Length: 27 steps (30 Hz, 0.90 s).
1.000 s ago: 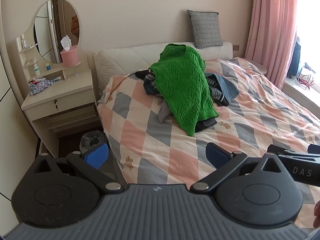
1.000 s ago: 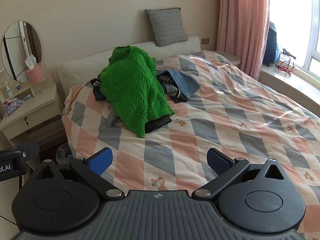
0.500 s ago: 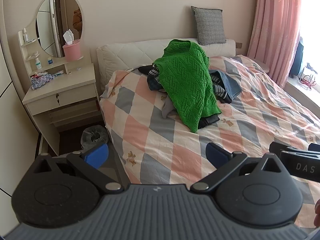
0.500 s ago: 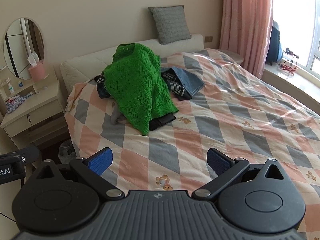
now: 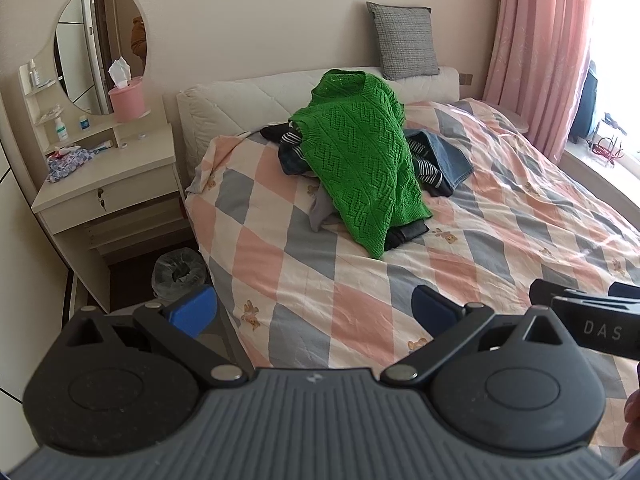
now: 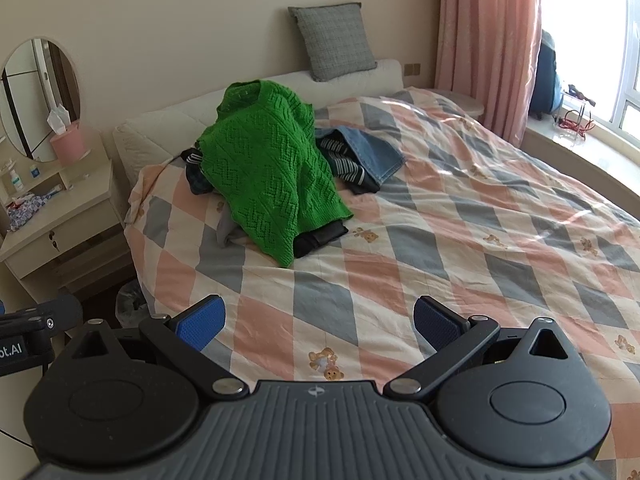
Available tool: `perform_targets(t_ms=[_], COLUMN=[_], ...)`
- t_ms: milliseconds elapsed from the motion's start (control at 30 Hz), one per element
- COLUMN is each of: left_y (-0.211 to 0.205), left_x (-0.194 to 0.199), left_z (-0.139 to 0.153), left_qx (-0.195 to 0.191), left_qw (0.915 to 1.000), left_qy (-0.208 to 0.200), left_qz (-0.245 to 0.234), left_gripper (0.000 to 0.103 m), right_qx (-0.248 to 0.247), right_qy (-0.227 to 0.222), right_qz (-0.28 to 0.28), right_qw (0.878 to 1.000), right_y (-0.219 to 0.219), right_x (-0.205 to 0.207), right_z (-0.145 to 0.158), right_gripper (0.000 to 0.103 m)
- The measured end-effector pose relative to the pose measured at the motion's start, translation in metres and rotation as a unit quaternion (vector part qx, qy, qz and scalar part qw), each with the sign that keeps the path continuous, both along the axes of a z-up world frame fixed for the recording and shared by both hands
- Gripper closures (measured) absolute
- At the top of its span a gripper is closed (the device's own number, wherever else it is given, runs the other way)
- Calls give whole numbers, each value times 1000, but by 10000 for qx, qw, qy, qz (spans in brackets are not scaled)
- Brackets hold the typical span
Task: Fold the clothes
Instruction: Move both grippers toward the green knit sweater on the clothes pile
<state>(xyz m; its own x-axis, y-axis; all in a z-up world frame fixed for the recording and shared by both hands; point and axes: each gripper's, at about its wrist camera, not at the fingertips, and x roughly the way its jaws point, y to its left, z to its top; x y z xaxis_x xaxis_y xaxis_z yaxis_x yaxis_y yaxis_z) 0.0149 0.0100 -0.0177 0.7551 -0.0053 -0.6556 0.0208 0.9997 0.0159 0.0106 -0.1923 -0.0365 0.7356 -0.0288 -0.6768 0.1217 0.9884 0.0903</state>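
Clothes pile [image 5: 360, 172], one heap, lying on the bed [image 5: 500, 240] at 12 o'clock from my left gripper [image 5: 312, 312] and at about 11 o'clock from my right gripper [image 6: 318, 322]. On top I count one green knitted sweater [image 6: 268, 184], draped over the heap with its hem toward me. At the sweater's 3 o'clock lie one blue denim garment [image 6: 372, 152] and one dark striped garment [image 6: 344, 166], the denim overlapping the striped piece. One black garment [image 6: 320, 238] shows under the sweater's hem, and one grey garment [image 5: 320, 210] shows at the sweater's 8 o'clock edge. How many further pieces the sweater hides I cannot tell.

Both sets of jaws stand spread wide, with nothing between them; both grippers are well short of the pile, over the checked bedspread. In the left wrist view the right gripper's body [image 5: 592, 326] appears at 3 o'clock.

One grey cushion [image 6: 334, 42] leans on the wall above the one white headboard [image 5: 260, 96]. At 9 to 10 o'clock I see one dressing table [image 5: 108, 176] with one round mirror [image 5: 100, 48], one pink tissue holder [image 5: 126, 98] and one waste bin [image 5: 178, 274] beside it on the floor. One pink curtain [image 6: 484, 40] hangs at 2 o'clock.
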Motion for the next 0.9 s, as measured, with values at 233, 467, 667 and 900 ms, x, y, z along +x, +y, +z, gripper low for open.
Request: perform_targets(t_ms=[233,467,667,900], left_y=[2,2,4,7], left_x=[8,37,83,160], left_z=[-4,-14,-25,-38], left_qx=[-37,24,61,109], left_qw=[9999,9996,9989,9967], left_qy=[93,273,410,637], left_qz=[12,-86,-230,-492], left_gripper=[0,0,0,0], right_qx=[19,94,167,278], right_qy=[85,224,395,659], right_qz=[21,-49,-141,-372], right_qw=[10000,9997,9990,9967], right_y=[-1,-3,-1,-1], right_x=[8,29,62,123], right_z=[-3,-11,-26,-43], right_gripper=[0,0,0,0])
